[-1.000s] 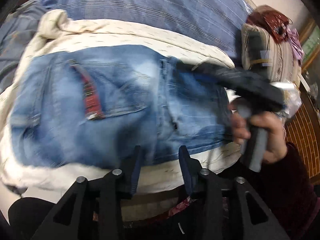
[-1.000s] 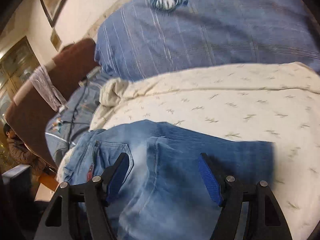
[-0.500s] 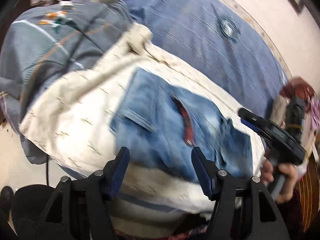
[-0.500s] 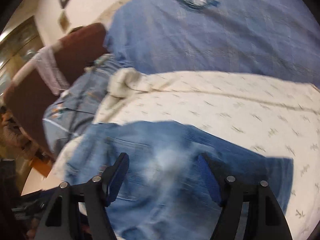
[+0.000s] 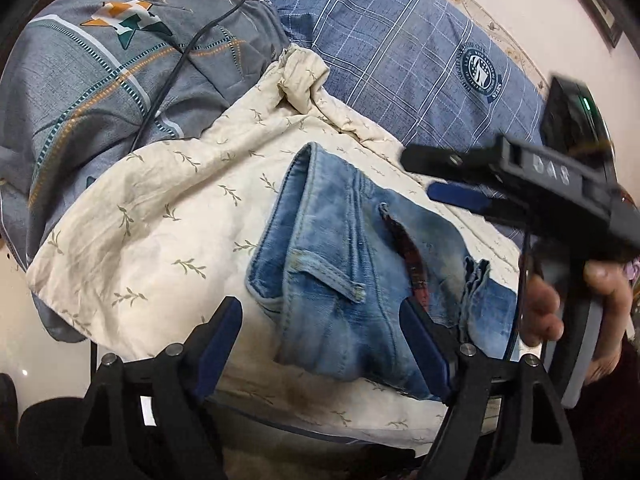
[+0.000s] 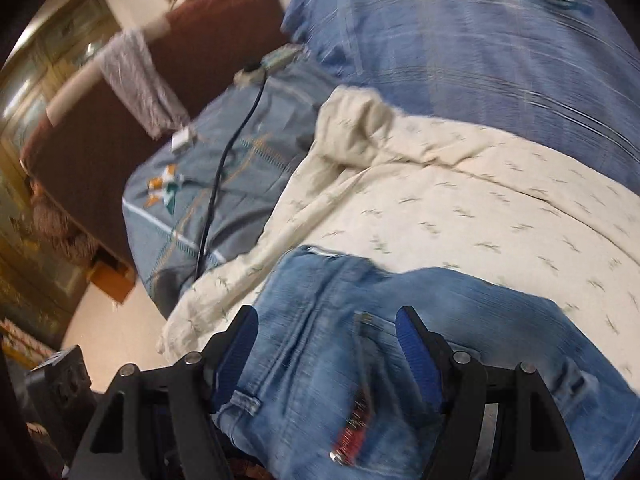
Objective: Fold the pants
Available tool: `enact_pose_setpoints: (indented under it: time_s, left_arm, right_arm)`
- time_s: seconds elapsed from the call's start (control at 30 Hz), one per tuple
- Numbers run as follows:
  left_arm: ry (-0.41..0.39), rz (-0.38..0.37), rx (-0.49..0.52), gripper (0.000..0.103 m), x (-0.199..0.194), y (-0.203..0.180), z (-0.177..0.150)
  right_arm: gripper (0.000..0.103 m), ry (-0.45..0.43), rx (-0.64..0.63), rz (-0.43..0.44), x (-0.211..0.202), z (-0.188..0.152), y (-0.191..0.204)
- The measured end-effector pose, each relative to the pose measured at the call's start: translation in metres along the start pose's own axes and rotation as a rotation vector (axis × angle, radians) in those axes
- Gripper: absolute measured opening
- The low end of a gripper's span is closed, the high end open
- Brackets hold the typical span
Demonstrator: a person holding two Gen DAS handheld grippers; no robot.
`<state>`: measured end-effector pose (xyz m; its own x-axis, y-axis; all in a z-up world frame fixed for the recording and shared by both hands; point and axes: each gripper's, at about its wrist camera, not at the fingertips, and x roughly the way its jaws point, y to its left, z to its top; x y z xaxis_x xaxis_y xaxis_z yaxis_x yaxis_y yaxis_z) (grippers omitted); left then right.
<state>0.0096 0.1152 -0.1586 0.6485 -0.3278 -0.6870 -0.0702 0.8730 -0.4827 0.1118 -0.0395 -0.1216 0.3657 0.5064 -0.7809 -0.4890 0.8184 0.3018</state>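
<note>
L tool (image 5: 322, 340) pulled back, now wide open, pants (image 5: 360, 280) released

Both claws are black plastic with blue pads (image 5: 424, 344) and silver screws (image 6: 461, 357); the right hand (image 5: 560, 300) is bare skin with a dark maroon sleeve (image 5: 612, 420).

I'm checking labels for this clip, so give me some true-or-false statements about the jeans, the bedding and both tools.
1. The jeans lie folded on the cream leaf-print blanket. True.
2. The left tool is clamped on the jeans. False: it is open and holds nothing.
3. A black cable runs across the grey patterned bedding. True.
4. The right tool is shut. False: its jaws stand apart above the denim.
5. The blue plaid pillow covers the jeans. False: it lies beyond them.
</note>
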Motion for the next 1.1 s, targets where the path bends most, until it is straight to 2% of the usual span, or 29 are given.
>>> enact_pose_setpoints:
  time_s: [0.27,0.43,0.63,0.7,0.77,0.83,0.87,0.9,0.93,1.0,1.1]
  left_arm:
    - [0.037,-0.02,0.026,0.082,0.017,0.01,0.0]
    - [0.072,-0.051,0.03,0.082,0.035,0.009,-0.002]
    - [0.04,-0.106,0.031,0.082,0.047,0.015,-0.004]
    - [0.03,-0.109,0.044,0.076,0.049,0.017,-0.003]
    - [0.015,-0.102,0.063,0.058,0.05,0.017,-0.004]
    - [0.009,-0.11,0.088,0.049,0.05,0.016,-0.004]
    - [0.008,-0.123,0.086,0.045,0.05,0.018,-0.005]
    - [0.006,-0.135,0.085,0.044,0.049,0.018,-0.005]
    - [0.004,-0.143,0.089,0.042,0.049,0.019,-0.005]
    - [-0.008,-0.147,0.105,0.04,0.048,0.017,-0.006]
    - [-0.036,-0.153,0.138,0.038,0.042,0.012,-0.007]
  right_arm:
    - [0.075,0.149,-0.056,-0.053,0.047,0.028,0.025]
    - [0.075,0.229,-0.082,-0.126,0.076,0.039,0.031]
    - [0.075,0.29,-0.05,-0.178,0.107,0.043,0.025]
    - [0.075,0.296,-0.047,-0.192,0.112,0.043,0.023]
    - [0.073,0.303,-0.051,-0.209,0.117,0.043,0.023]
    - [0.065,0.309,-0.08,-0.244,0.122,0.041,0.024]
    - [0.057,0.309,-0.108,-0.266,0.124,0.04,0.026]
    - [0.044,0.311,-0.132,-0.289,0.125,0.038,0.028]
    - [0.039,0.315,-0.161,-0.316,0.125,0.035,0.029]
    - [0.03,0.29,-0.176,-0.312,0.119,0.033,0.028]
    - [0.025,0.246,-0.138,-0.273,0.104,0.034,0.021]
